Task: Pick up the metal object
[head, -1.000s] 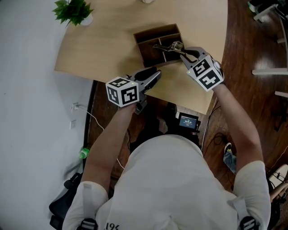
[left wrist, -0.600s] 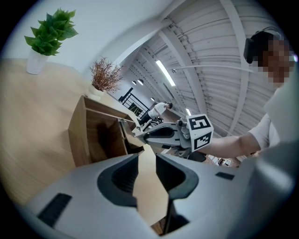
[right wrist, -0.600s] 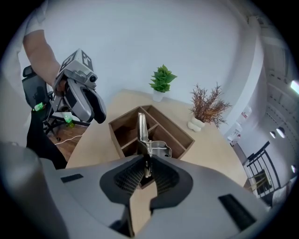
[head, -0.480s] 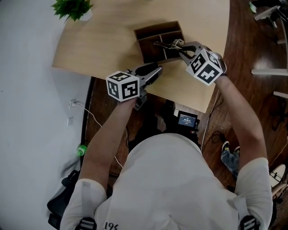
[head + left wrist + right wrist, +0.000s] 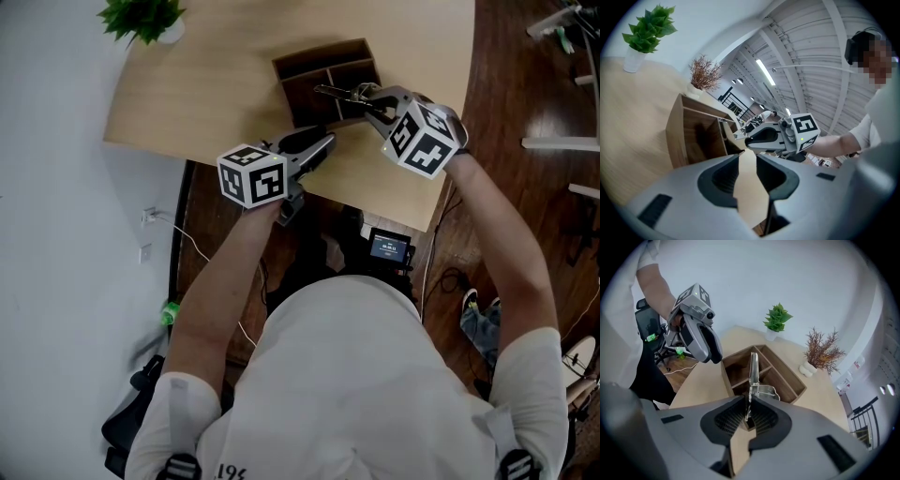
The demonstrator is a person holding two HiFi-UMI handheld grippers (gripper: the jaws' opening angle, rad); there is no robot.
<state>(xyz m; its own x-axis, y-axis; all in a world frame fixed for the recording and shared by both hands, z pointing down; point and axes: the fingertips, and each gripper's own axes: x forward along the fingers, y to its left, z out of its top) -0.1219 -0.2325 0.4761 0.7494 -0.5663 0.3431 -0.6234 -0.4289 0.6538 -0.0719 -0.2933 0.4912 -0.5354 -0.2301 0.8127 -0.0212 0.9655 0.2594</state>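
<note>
A slim metal utensil (image 5: 339, 95) with a long handle is clamped in my right gripper (image 5: 372, 103), which is shut on it. In the right gripper view the metal utensil (image 5: 753, 371) sticks up from between the pads of the right gripper (image 5: 746, 414), just above the wooden divided box (image 5: 725, 376). My left gripper (image 5: 320, 147) hovers at the table's near edge, open, with nothing in it. The left gripper view has the left gripper (image 5: 749, 164) facing the wooden box (image 5: 675, 133) and the other gripper.
The wooden box (image 5: 322, 52) stands on a light wooden table (image 5: 206, 94) with a rounded near edge. A green potted plant (image 5: 141, 19) is at the far left corner. A dried twig plant (image 5: 822, 350) stands behind the box. A small screen (image 5: 391, 248) sits below the table.
My right gripper has carried the metal utensil slightly up and to the left over the box. The left gripper has barely shifted.
</note>
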